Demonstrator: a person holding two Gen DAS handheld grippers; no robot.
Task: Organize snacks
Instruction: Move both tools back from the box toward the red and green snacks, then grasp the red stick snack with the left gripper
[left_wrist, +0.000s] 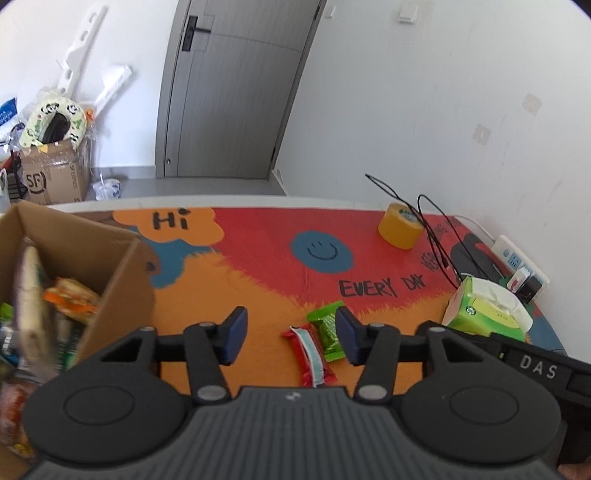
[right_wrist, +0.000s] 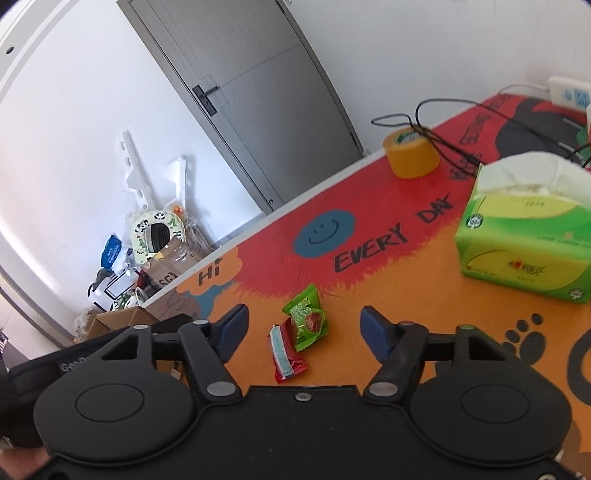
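A: Where are the snacks?
B: A glossy red packet (left_wrist: 309, 353) and a crinkly green packet (left_wrist: 327, 332) lie touching on the printed bench (left_wrist: 258, 258), beside the cardboard box (left_wrist: 122, 273).
A: The grippers?
B: The left hand-held gripper (left_wrist: 291, 334) and right hand-held gripper (right_wrist: 304, 332) both stand apart, empty.

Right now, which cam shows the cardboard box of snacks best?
Left wrist view: the cardboard box fills the left edge, open top showing packets inside, though blurred. Right wrist view shows only a brown corner beyond the table edge, contents hidden.
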